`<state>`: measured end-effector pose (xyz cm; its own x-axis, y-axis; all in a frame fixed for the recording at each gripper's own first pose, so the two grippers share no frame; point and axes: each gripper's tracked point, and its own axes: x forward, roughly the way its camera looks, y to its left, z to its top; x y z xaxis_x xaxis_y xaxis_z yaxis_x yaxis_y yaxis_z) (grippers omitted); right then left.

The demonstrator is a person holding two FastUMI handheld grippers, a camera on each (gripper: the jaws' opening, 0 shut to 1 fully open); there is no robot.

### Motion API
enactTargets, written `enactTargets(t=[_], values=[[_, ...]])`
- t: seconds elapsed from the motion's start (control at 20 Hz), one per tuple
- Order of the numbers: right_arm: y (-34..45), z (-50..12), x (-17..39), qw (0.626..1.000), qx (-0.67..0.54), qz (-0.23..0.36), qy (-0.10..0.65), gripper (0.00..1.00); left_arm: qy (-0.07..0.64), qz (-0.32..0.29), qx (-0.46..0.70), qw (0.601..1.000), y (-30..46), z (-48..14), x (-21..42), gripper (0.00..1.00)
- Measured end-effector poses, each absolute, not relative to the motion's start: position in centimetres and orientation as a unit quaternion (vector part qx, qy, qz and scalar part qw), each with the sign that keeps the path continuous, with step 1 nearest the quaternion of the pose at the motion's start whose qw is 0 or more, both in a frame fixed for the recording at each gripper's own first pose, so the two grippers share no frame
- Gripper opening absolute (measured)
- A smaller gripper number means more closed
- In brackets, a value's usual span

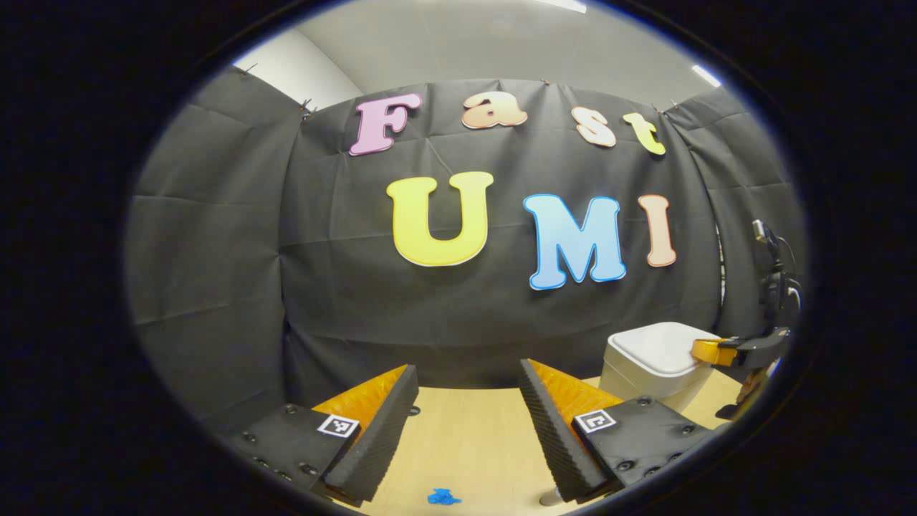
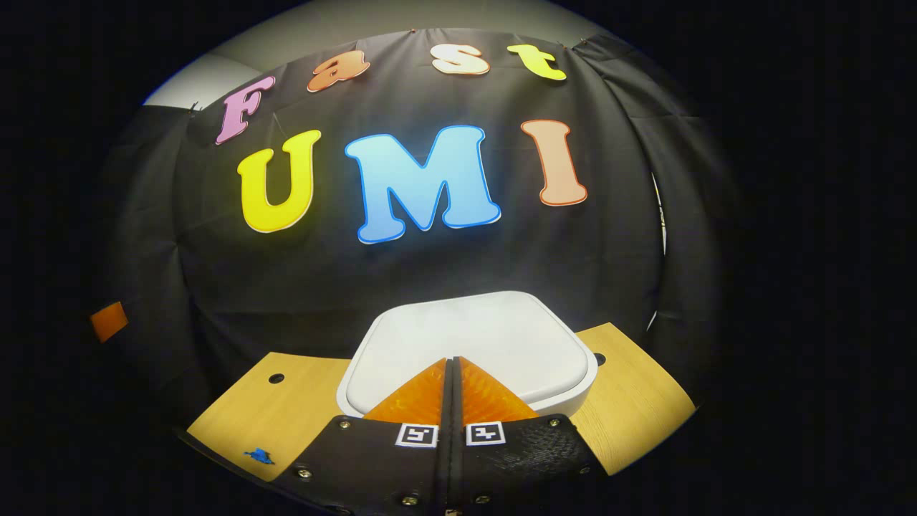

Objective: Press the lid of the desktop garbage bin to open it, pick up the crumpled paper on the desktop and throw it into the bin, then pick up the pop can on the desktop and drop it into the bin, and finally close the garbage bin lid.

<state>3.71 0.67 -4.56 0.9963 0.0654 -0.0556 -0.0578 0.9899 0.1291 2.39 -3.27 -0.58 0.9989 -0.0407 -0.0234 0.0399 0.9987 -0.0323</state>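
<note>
Bin (image 2: 466,344) upright, lid (image 2: 501,322) flat; right tongs (image 2: 452,365) pressed together over it, left tongs (image 1: 466,401) wide.

Readable text: none on any object.
Signs: small square black-and-white marker tags (image 2: 438,434), no legible characters, just behind the right gripper's (image 2: 451,365) fingertips.

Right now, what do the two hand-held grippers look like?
Each hand-held gripper, left and right, has two wedge-shaped fingers with ridged, ribbed faces on black bolted bodies. A small square black-and-white marker sits on each finger base. Cables rise behind the right gripper in the left gripper view.
</note>
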Motion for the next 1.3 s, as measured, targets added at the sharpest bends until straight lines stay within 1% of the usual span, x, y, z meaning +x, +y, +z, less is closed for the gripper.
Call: enactTargets(t=[0.15,0.2,0.3,0.35,0.4,0.45,0.6,0.75,0.8,1.3], values=[[0.7,-4.2,3.6,0.997,0.067,0.031,0.036,0.0,0.012,-0.018,-0.014,1.0,-3.2,-0.6,2.4,0.94],[0.7,-4.0,3.4,0.997,0.067,0.031,0.032,0.0,0.013,-0.018,-0.015,1.0,-3.1,-0.7,2.4,0.86],[0.7,-3.0,2.9,0.997,0.068,0.029,0.017,0.0,0.014,-0.018,-0.018,1.0,-3.1,-0.8,2.4,0.86],[0.7,-2.3,2.7,0.997,0.068,0.028,0.008,0.0,0.015,-0.019,-0.019,1.0,-3.3,-0.7,2.4,0.93],[0.7,-1.7,2.4,0.997,0.067,0.028,0.001,0.0,0.015,-0.02,-0.019,1.0,-3.3,-0.8,2.4,0.94],[0.7,-1.1,2.2,0.997,0.067,0.028,-0.006,0.0,0.014,-0.021,-0.019,1.0,-3.3,-0.7,2.3,1.0],[0.6,0.7,1.6,0.997,0.073,0.028,-0.028,0.0,0.014,-0.023,-0.019,0.999,-3.4,-0.7,2.1,0.94],[0.6,1.9,1.0,0.996,0.077,0.027,-0.038,0.0,0.015,-0.025,-0.026,0.999,-3.4,-0.8,2.1,0.94],[0.6,1.9,0.9,0.996,0.078,0.027,-0.037,0.0,0.016,-0.024,-0.027,0.999,-3.4,-0.9,2.0,1.0],[1.3,3.3,-1.1,0.995,0.08,0.036,-0.051,0.0,0.033,-0.02,-0.04,0.998,-2.4,-2.7,0.9,1.0]])
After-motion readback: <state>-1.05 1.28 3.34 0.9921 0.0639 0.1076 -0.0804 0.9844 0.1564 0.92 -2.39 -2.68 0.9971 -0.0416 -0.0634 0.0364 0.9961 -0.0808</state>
